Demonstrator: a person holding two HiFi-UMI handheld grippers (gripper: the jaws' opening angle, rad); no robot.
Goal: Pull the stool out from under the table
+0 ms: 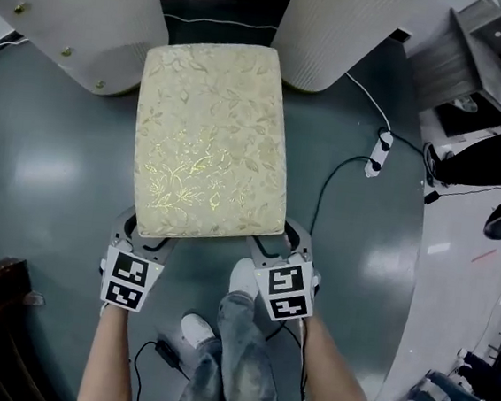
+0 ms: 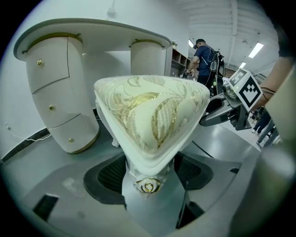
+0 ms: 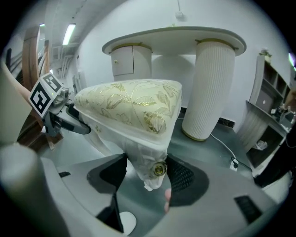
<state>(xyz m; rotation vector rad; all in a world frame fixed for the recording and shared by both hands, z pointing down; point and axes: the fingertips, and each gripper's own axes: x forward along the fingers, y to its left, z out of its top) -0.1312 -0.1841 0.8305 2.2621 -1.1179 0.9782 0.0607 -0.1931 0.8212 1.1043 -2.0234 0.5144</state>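
Black mesh fingers of left gripper clamped round stool leg at near left corner, gold rosette between them. Right gripper gripping near right corner leg same way. Stool upright on grey floor, cream-gold cushion up, far edge at gap between two pedestals of white table.

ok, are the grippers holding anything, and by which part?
Both hold the stool. The left gripper is clamped on the top of its near-left corner leg, and the right gripper on the near-right one.
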